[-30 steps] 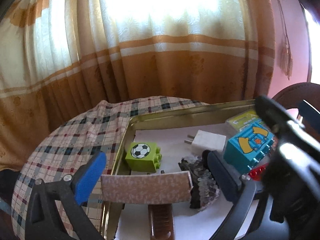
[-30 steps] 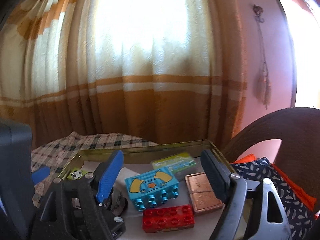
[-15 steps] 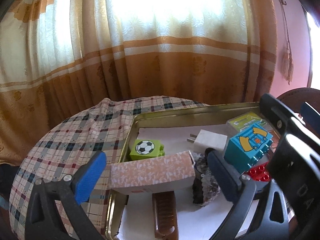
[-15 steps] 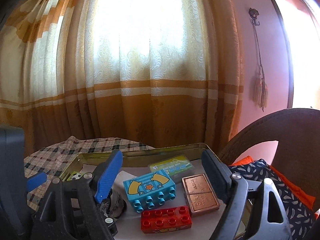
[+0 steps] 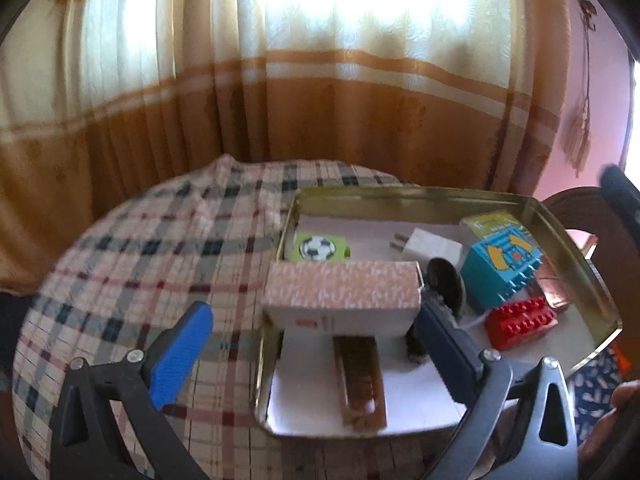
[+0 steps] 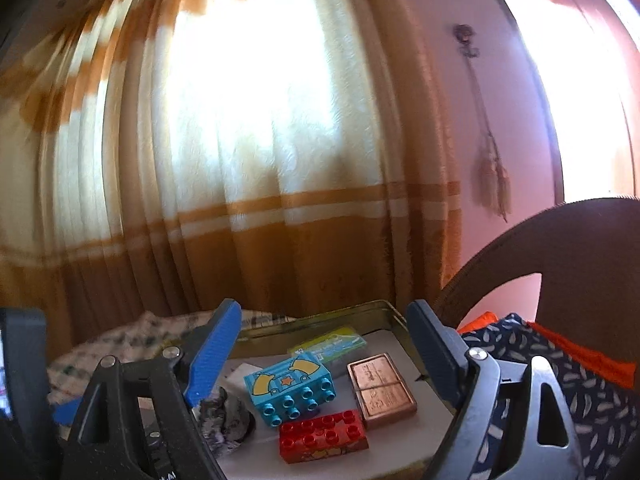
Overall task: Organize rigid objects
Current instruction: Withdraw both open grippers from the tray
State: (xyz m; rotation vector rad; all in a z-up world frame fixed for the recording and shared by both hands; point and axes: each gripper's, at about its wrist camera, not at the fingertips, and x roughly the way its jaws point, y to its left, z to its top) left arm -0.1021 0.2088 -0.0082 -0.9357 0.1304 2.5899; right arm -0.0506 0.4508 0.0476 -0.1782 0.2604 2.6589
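A gold metal tray (image 5: 416, 195) sits on the plaid-covered table (image 5: 152, 264). A pink patterned box (image 5: 340, 300) lies on the tray's left rim, propped on a brown comb (image 5: 360, 384). My left gripper (image 5: 312, 344) is open, pulled back from the box and touching nothing. In the tray are a green soccer block (image 5: 318, 248), a white charger (image 5: 430, 245), a teal block (image 6: 290, 388), a red brick (image 6: 322, 436), a copper tin (image 6: 380, 388) and a green card box (image 6: 328, 346). My right gripper (image 6: 320, 360) is open and empty above the tray.
A dark crumpled lump (image 6: 226, 418) lies mid-tray. A brown chair back (image 6: 560, 256) with navy and orange cushions (image 6: 560, 360) stands at the right. Curtains (image 5: 280, 80) hang behind the table. The tablecloth spreads out left of the tray.
My left gripper has drawn back and risen from the pink box, which now rests on the tray rim and comb. My right gripper has lifted and tilted upward.
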